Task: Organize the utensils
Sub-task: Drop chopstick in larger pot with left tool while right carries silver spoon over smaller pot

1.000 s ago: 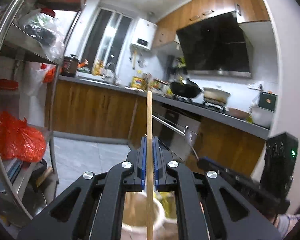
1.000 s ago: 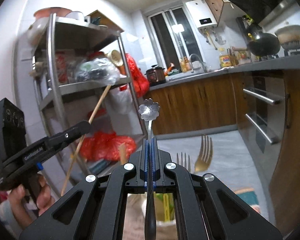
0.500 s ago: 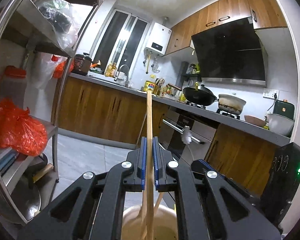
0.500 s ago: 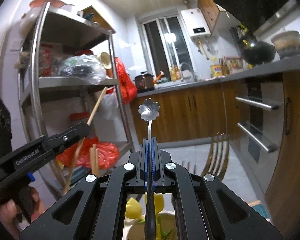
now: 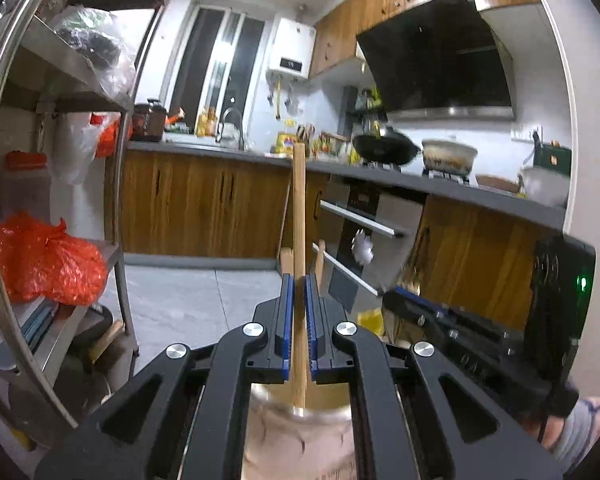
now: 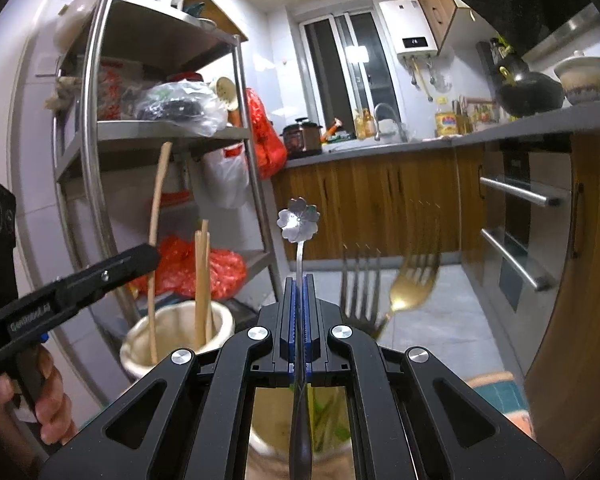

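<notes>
My left gripper [image 5: 299,280] is shut on a wooden chopstick [image 5: 299,216] that stands upright, its lower end inside a cream holder [image 5: 300,436] below the jaws. In the right wrist view the same chopstick [image 6: 156,216] drops into that cream holder [image 6: 176,340], beside two other chopsticks [image 6: 201,280]. My right gripper [image 6: 299,280] is shut on a silver utensil with a flower-shaped end [image 6: 299,220], held upright over a second holder [image 6: 300,436]. A silver fork [image 6: 360,284] and a gold fork [image 6: 414,284] stand just beyond.
A steel rack [image 6: 96,152] with red bags [image 6: 216,272] stands at left. Wooden cabinets and a grey counter [image 6: 380,148] run along the back. An oven with bar handles [image 6: 516,196] is at right. The floor is grey tile [image 5: 188,300].
Both grippers have sunk toward the holders. The chopstick's lower end has gone down into the cream holder; the forks and other chopsticks have risen into view.
</notes>
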### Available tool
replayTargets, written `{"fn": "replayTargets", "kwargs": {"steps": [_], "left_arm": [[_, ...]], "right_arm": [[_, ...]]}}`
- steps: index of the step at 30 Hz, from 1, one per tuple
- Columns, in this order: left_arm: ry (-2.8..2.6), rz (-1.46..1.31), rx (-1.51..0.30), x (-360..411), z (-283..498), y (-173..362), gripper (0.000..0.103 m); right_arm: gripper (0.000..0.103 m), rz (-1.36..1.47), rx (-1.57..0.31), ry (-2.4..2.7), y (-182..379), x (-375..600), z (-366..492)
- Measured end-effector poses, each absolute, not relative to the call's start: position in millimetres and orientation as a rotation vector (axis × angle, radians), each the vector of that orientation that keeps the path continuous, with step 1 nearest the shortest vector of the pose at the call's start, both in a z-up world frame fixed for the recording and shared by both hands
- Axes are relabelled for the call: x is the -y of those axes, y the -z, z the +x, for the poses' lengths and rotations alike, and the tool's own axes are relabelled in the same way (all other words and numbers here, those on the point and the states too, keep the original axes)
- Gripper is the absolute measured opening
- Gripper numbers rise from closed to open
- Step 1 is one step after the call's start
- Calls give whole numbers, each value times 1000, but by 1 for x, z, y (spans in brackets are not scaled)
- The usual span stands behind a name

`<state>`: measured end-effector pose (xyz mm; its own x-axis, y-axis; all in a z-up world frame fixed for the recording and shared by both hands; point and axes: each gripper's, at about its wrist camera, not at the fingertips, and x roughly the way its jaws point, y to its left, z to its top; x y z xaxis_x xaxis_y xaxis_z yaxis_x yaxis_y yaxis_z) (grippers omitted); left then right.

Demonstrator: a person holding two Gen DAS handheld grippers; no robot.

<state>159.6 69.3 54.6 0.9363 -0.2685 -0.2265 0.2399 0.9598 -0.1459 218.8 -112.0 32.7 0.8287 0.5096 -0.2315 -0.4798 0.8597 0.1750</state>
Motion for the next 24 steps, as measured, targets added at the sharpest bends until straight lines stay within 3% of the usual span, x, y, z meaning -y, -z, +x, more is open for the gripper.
{"fn": "replayTargets", "kwargs": {"steps": [12,18,19,22,24], "left_arm": [[229,-28,-343,-61,142,-43,6],[213,-42,-363,-63,140,-44,7],[214,-46,-366,-63,139,-45,12],[201,-52,-356,-63,135,-44,56],[208,-55,-332,-63,129,-45,60]], "right_arm": [[4,70,-330,-517,-22,122,191],[4,232,-333,-550,-28,140,197],[4,256,-325,-550,-31,143,198],[4,275,-300,-542,-38,140,206],[4,279,-289,-540,-41,134,213]]}}
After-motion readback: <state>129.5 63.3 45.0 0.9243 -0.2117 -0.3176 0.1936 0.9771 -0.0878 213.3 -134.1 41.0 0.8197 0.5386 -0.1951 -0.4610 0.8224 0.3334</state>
